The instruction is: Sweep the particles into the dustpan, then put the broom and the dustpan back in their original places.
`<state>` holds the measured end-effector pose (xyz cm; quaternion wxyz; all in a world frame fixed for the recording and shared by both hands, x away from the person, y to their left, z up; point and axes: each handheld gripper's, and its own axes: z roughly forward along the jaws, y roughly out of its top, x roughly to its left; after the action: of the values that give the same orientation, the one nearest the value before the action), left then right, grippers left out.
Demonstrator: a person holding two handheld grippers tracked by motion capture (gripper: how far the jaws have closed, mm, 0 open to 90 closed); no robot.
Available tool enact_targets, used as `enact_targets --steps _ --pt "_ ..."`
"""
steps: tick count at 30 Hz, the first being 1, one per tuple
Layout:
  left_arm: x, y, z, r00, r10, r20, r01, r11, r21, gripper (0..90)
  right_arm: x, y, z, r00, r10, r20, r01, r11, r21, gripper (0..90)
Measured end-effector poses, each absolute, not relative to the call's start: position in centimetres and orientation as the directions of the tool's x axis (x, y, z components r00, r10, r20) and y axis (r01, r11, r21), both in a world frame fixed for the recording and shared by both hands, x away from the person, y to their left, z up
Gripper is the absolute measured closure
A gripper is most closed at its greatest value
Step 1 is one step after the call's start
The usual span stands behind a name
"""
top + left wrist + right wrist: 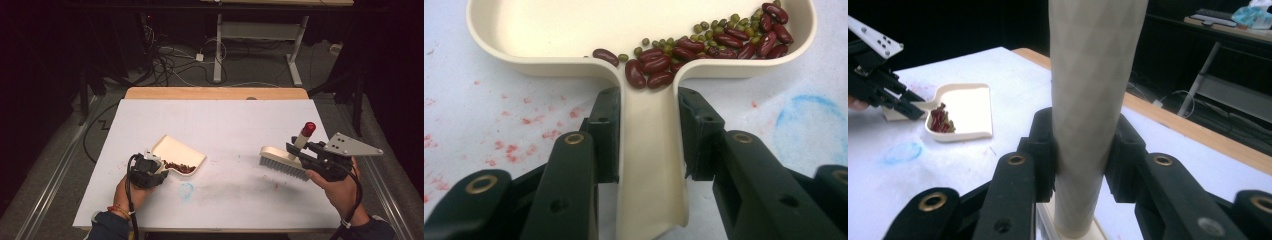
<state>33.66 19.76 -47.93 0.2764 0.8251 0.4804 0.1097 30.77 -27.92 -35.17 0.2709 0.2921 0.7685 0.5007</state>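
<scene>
While left gripper [644,125] clamps handle, dustpan [574,30] holds beans [704,47].

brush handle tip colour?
Red, on the brush handle's tip; clearest in the high view.

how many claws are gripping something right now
2. The left claw clamps the dustpan's handle at the table's left; the right claw clamps the brush handle at its right.

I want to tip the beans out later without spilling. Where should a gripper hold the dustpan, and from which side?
By its narrow handle, approached from the person's side, jaws either side, as the left gripper does now. The dustpan's handle is slim enough to clamp, and the beans lie in the wide pan beyond, clear of the jaws.
</scene>
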Motion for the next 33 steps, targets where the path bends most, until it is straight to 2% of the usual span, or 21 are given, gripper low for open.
enact_targets --steps 7,18,33 --pt "33.6 19.9 -47.9 0.509 0.856 -0.09 0.736 -0.378 0.562 63.2 29.7 -29.5 -36.2 -0.701 0.708 -0.087 0.233 0.343 0.91 70.4" --pt "33.9 20.0 -48.0 0.489 0.868 -0.089 0.741 -0.36 0.566 63.2 29.0 -29.5 -37.3 -0.739 0.672 -0.044 0.278 0.363 0.889 70.4" --pt "34.9 20.9 -48.1 0.419 0.905 -0.073 0.754 -0.302 0.584 63.2 31.8 -28.8 -38.1 -0.75 0.661 0.02 0.347 0.368 0.863 70.2"
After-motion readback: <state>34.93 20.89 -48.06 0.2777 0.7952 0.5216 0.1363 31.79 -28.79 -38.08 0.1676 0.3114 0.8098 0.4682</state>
